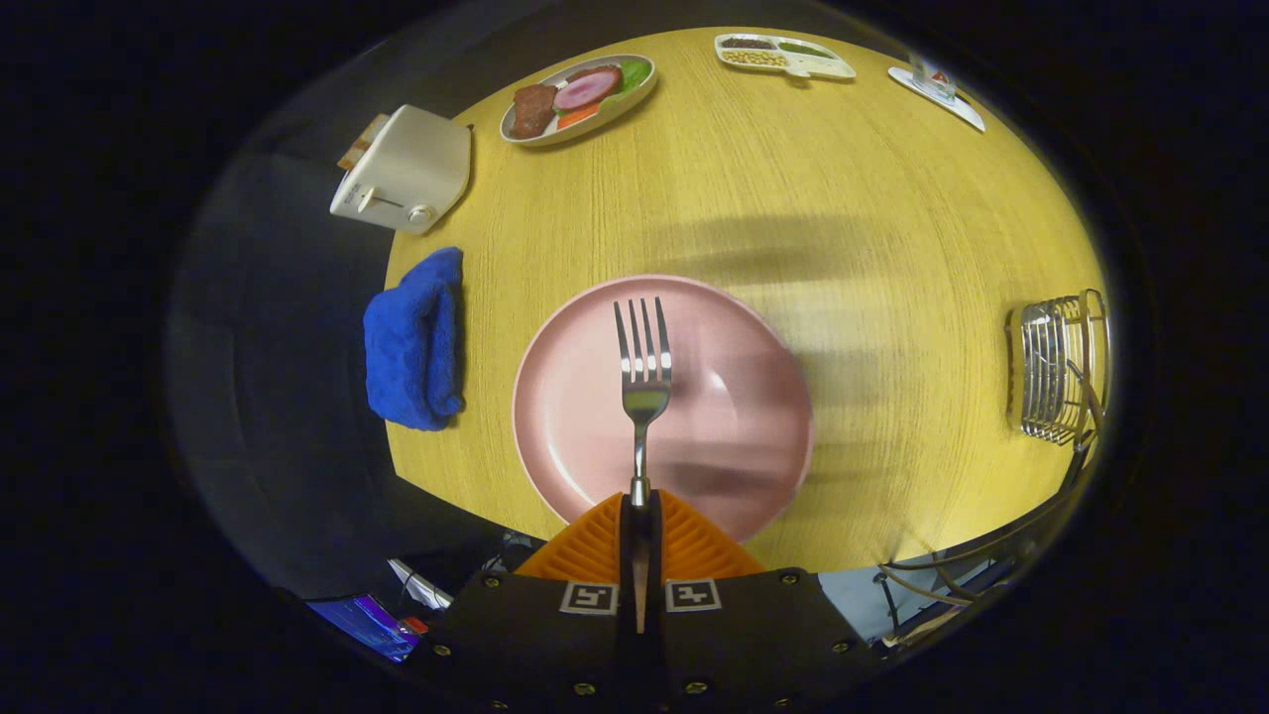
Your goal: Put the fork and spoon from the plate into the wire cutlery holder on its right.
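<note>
Tool [640, 511] pinches the fork [642, 382] handle, tines out over the plate [595, 416] just ahead. Left of plate: towel [414, 342], toaster [404, 171] beyond it. Wire holder [1059, 369] well right, possibly something in it. Food dishes [580, 97] at worktop [843, 228] far edge.

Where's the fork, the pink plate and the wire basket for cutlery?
fork [642, 397]: gripper view, on the neck below its tines; the tongs [639, 508] are shut on its handle.
pink plate [575, 397]: gripper view, bare surface left of the fork.
wire cutlery holder [1053, 372]: gripper view, its wire side.
</note>
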`<state>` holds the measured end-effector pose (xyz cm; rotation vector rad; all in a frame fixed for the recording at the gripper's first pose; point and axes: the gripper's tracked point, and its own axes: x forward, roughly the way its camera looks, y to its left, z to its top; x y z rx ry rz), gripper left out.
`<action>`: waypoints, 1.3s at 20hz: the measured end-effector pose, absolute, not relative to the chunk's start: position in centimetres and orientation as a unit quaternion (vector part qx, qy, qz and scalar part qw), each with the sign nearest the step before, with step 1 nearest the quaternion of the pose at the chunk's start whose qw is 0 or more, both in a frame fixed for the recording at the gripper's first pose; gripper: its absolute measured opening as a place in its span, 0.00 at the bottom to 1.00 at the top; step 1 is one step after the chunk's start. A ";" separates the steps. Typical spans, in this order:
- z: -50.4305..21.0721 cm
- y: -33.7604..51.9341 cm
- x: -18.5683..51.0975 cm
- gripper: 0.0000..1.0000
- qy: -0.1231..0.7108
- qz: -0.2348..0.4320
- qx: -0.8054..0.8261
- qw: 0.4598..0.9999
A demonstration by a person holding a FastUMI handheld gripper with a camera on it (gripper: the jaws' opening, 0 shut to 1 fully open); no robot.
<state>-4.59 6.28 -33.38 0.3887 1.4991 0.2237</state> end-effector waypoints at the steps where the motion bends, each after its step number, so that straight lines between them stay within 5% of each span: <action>1: -32.9 5.3 -4.2 0.03 0.672 0.096 0.177 0.713; 13: -27.0 -8.9 -4.0 0.03 0.658 0.040 0.172 0.732; 26: -25.9 -17.9 -9.3 0.03 0.711 0.000 0.181 0.680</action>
